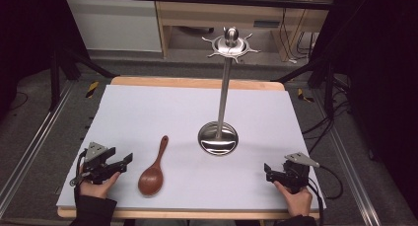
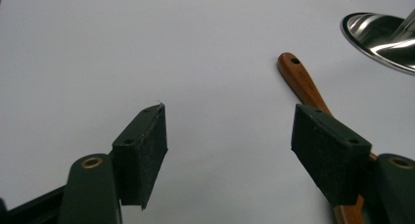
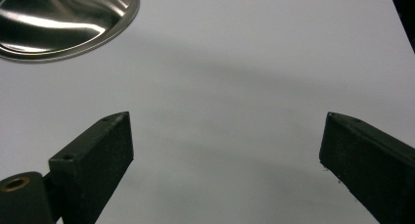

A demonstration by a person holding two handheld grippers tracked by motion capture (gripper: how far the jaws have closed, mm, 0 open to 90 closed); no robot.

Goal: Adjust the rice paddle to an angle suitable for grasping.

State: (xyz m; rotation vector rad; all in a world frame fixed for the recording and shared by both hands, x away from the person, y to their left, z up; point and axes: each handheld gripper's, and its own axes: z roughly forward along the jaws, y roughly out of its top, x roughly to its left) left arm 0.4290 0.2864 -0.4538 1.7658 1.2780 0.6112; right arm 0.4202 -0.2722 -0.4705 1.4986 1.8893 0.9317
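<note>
Both hands rest low at the desk's [image 1: 148, 107] near edge. The left tongs [image 1: 125, 160] gape wide, empty, angled toward the wooden spoon [image 1: 154, 171] lying just beside them. The right tongs [image 1: 267, 170] also stand wide, empty.

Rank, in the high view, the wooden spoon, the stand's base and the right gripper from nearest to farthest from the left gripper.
From the left gripper:
1. Wooden spoon, just beside it.
2. Stand's base, mid-table.
3. Right gripper, at the opposite edge.

White table [image 1: 148, 112], wooden cabinet [image 1: 197, 18] behind
</note>
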